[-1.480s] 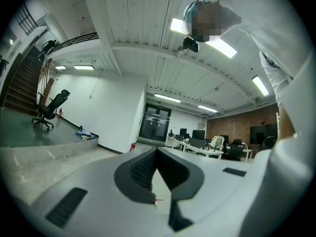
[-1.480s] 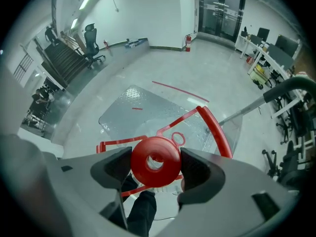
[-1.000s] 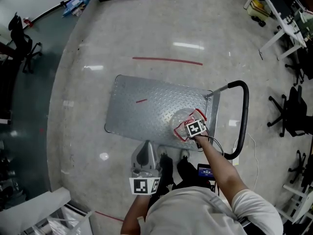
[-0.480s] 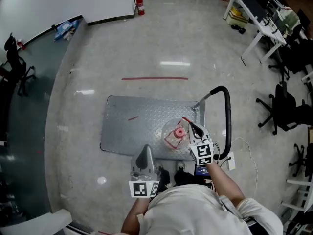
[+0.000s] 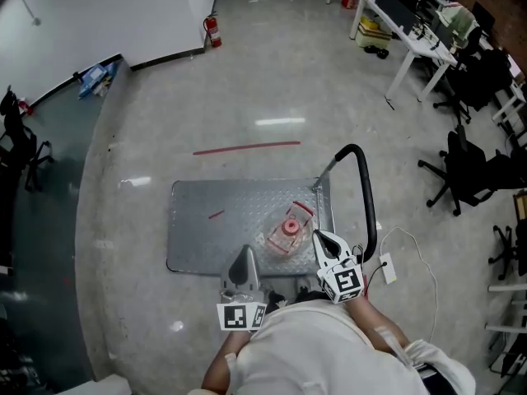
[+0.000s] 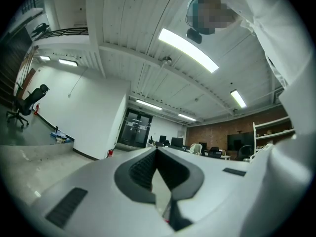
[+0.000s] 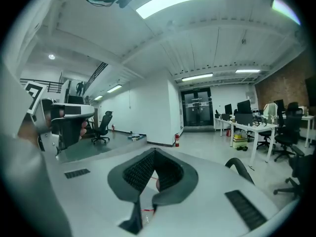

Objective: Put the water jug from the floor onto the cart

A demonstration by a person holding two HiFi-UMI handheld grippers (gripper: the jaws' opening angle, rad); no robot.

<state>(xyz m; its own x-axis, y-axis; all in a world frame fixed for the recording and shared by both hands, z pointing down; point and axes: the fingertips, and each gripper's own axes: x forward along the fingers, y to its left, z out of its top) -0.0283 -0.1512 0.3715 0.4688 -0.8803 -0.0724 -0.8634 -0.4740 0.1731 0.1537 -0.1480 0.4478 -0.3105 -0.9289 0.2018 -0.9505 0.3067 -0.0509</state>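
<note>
As the water jug (image 5: 286, 233) stands on the cart (image 5: 206, 220) near its handle (image 5: 363, 192), the left tongs (image 5: 244, 253) and right tongs (image 5: 319, 239) are both closed on nothing. Hold them clear so nothing tips it.

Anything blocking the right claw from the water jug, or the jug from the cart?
Nothing visible. The water jug already stands on the cart, near its handle. The right claw, shut and empty, is beside it with nothing between them.

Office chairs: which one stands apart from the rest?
The black chair at the left edge, on the darker floor; the other chairs stand by the desks at right.
</note>
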